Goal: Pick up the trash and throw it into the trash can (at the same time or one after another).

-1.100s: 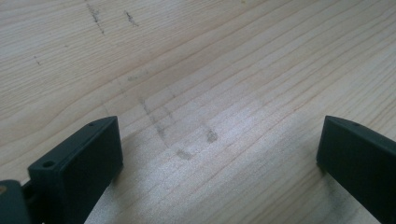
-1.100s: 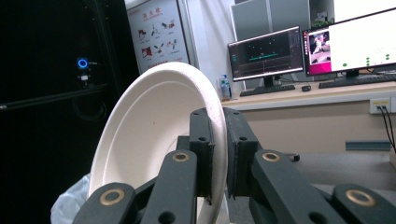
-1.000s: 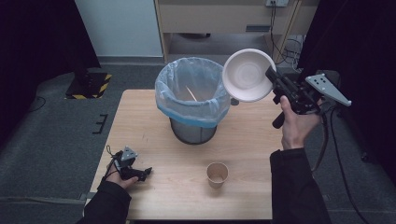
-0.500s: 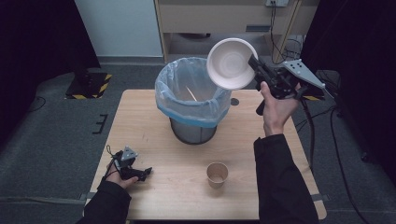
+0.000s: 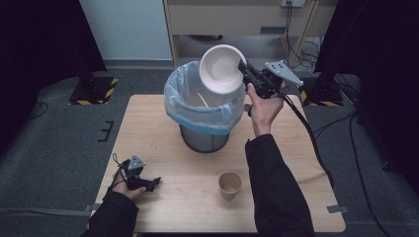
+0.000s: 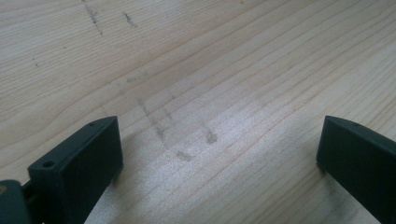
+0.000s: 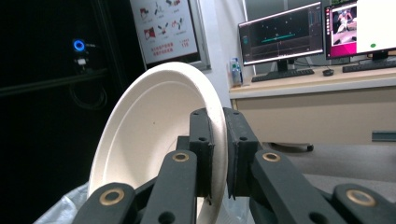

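A white paper bowl hangs tilted on edge over the right rim of a mesh bin lined with a blue-edged plastic bag. My right gripper is shut on the bowl's rim. In the right gripper view the bowl stands upright with its rim pinched between both pads of the right gripper. My left gripper lies at the table's near left corner, held by a hand. In the left gripper view, the left gripper has its jaws wide apart over bare wood, nothing between them.
A brown paper cup stands upright on the wooden table, in front of the bin. A thin stick lies inside the bin bag. A cabinet and cables sit behind the table; monitors on a desk appear in the right gripper view.
My right gripper has carried the bowl leftward and slightly down, from right of the bin to over its right rim. The left gripper has stayed put.
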Tool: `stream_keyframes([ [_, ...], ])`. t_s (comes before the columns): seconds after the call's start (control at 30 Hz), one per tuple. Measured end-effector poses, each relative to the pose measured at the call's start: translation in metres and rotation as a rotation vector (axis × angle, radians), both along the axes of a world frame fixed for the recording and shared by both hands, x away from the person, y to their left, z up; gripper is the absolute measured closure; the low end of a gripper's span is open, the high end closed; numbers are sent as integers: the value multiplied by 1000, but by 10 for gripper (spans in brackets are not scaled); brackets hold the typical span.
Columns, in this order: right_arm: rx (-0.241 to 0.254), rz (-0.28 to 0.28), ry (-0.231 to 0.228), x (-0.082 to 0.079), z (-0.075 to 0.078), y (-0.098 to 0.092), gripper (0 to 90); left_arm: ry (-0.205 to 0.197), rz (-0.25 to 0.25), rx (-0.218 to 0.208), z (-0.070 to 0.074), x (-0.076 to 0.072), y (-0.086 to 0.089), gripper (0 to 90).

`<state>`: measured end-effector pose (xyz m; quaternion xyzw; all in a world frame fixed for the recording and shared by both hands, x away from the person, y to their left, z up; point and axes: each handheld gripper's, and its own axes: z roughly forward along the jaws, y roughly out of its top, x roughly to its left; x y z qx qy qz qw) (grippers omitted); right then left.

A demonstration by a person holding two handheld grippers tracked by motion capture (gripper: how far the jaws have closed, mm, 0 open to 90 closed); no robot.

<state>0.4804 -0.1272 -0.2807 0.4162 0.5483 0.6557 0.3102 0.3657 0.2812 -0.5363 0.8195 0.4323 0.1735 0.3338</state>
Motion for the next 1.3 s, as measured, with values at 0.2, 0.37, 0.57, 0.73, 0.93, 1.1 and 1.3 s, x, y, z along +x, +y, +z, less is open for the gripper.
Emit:
stream_keyframes([
  [0.2, -86, 22, 54, 15, -15, 14, 702, -1, 0, -1, 0, 0, 0, 0],
  [0.37, -103, 54, 55, 6, -10, 8, 587, -1, 0, -1, 0, 0, 0, 0],
  [0.57, -126, 87, 35, -20, -1, -7, 460, 1, 0, 2, 0, 0, 0, 0],
  [0.73, -192, 148, 23, -58, -3, -19, 425, 0, -1, 3, 0, 0, 0, 0],
  [0.93, -167, 178, 49, -82, -19, -37, 425, 0, 0, 4, 0, 0, 0, 0],
  [1.1, -162, 193, 124, -105, -62, -58, 438, 1, 0, 3, 0, 0, 0, 0],
  [1.3, -191, 239, 235, -115, -106, -63, 459, 1, 2, 3, 0, 0, 0, 0],
])
